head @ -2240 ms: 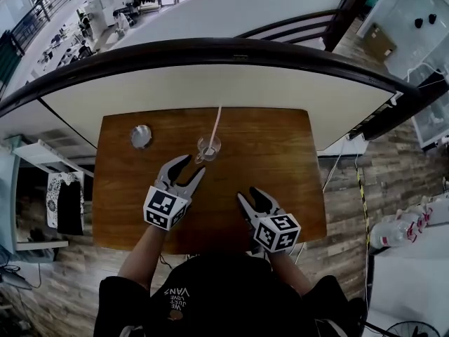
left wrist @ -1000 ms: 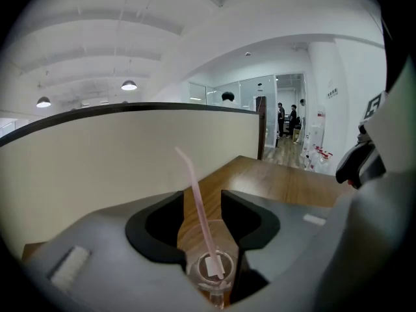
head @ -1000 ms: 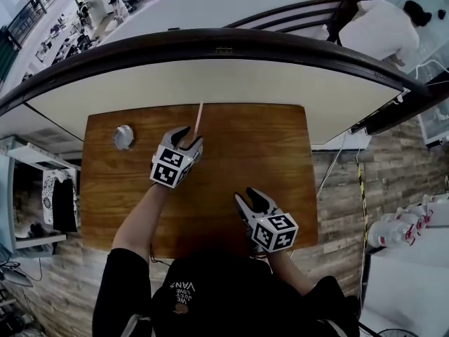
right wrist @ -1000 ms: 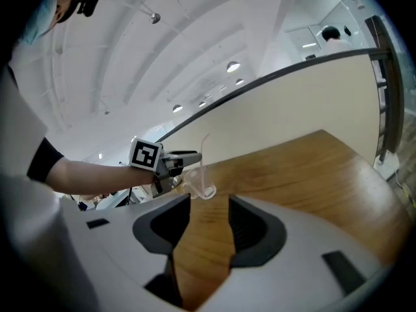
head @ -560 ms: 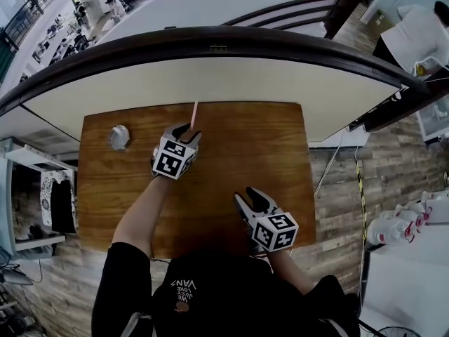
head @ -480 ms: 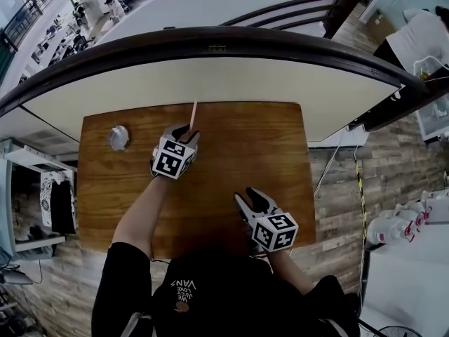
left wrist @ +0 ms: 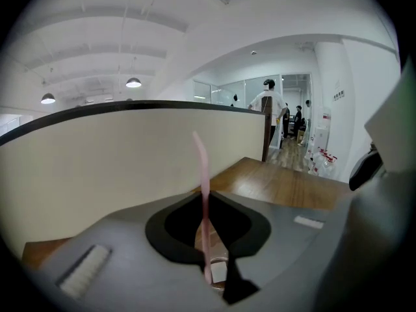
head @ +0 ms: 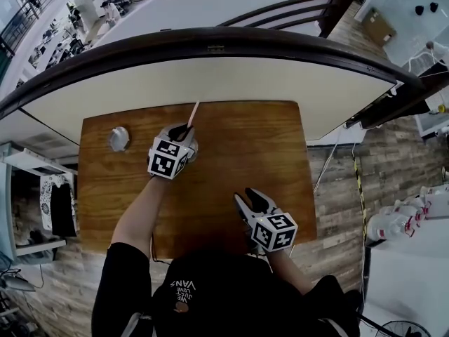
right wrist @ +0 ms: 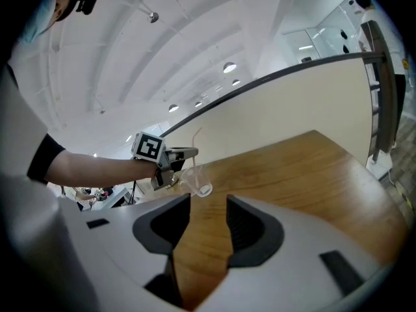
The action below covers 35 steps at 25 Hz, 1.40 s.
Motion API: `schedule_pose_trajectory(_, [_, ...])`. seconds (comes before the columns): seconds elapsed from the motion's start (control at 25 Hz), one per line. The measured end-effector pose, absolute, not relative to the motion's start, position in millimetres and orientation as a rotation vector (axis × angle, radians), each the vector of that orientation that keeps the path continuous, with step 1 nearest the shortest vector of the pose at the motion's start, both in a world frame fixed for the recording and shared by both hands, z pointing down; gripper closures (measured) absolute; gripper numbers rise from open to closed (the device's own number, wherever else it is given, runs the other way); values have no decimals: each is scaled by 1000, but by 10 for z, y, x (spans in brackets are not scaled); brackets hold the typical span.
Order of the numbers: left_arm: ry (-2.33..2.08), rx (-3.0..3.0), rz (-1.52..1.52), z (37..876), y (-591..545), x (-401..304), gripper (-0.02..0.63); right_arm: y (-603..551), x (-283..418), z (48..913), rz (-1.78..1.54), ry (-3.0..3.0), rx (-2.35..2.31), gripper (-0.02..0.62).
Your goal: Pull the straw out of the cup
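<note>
On the wooden table [head: 238, 146], a small round metal object [head: 118, 138] is lying at far left. The left gripper [head: 184, 130] – its jaws having just been closing – is clamping the pink straw [left wrist: 205, 194], which is standing in the clear cup [left wrist: 220, 268] near the table's back edge. The right gripper [right wrist: 208, 207] is pointing across the table from near the front edge – jaws spread, gripping nothing.
</note>
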<state>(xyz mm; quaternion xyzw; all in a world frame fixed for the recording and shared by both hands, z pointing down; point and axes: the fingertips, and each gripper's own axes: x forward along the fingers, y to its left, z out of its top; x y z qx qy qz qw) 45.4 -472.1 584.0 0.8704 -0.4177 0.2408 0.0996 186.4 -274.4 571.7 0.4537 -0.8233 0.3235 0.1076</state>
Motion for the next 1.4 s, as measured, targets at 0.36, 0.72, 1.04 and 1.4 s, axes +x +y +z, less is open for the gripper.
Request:
schedule_pose_trajectory(0.36, [-1264, 2636, 592, 5478, -4608, 387, 565, -2608, 1784, 5616, 947, -2426, 1384, 436])
schedule_pose_trajectory(0.72, [-1280, 2729, 456, 5023, -4335, 310, 565, -2384, 1635, 5538, 933, -2439, 1421, 436])
schedule_pose_trajectory(1.04, [-1285, 2801, 353, 4636, -3972, 144, 565, -2183, 1442, 5455, 917, -2451, 1437, 436])
schedule_pose_trajectory(1.4, [-1293, 2804, 296, 4540, -3473, -164, 565, -1920, 1229, 5413, 907, -2458, 1451, 436])
